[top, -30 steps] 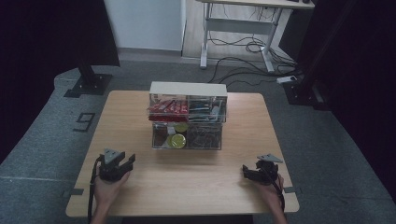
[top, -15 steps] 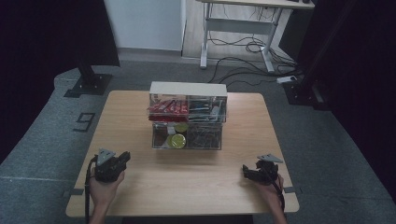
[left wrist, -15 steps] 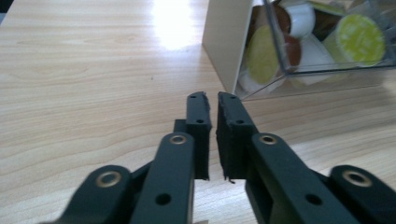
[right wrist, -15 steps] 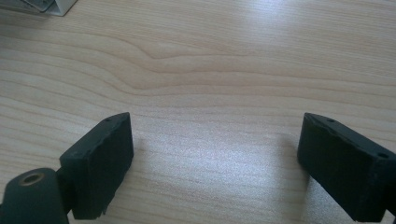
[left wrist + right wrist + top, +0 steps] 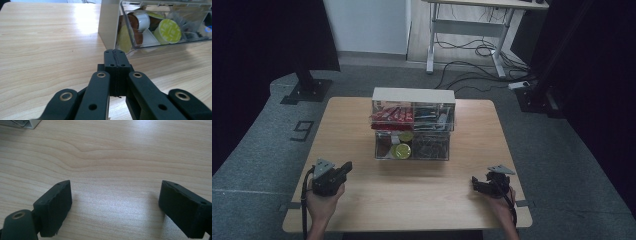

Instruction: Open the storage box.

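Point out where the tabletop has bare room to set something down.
Bare wood lies between the left tool and right tool, in front of the clear drawer organizer, and down both side edges of the table. The middle back, around the organizer, is crowded.

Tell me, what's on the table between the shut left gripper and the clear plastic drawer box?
Nothing: bare light wooden table lies between the left gripper and the clear plastic drawer box, as its own view shows.
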